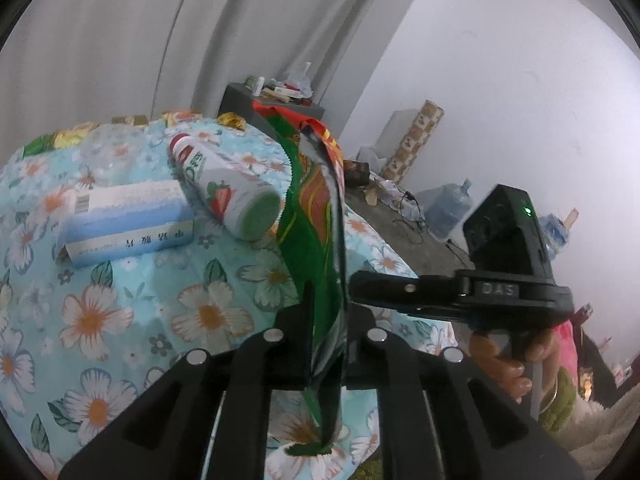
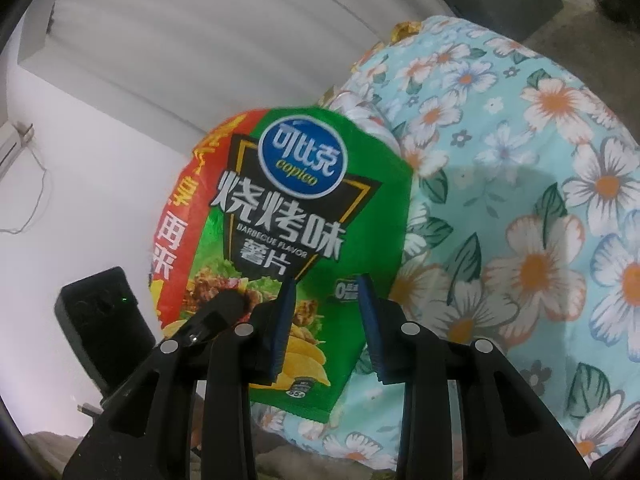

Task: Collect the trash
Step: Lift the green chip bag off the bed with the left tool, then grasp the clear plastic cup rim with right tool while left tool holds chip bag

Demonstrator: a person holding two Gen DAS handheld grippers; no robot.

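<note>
Above the flowered tablecloth (image 1: 120, 312) the left gripper (image 1: 326, 320) pinched the upright chip bag (image 2: 280, 216) edge-on, just ahead of the half-open, empty right gripper (image 2: 326, 320).

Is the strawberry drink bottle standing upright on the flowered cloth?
No, the strawberry drink bottle lies on its side on the flowered cloth, beside the blue box.

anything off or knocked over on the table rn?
Yes: the strawberry drink bottle lies on its side on the floral cloth, leaning against the blue-white box. The green chip bag is off the table, pinched edge-on in the left claw; the right claw is open in front of it.
</note>
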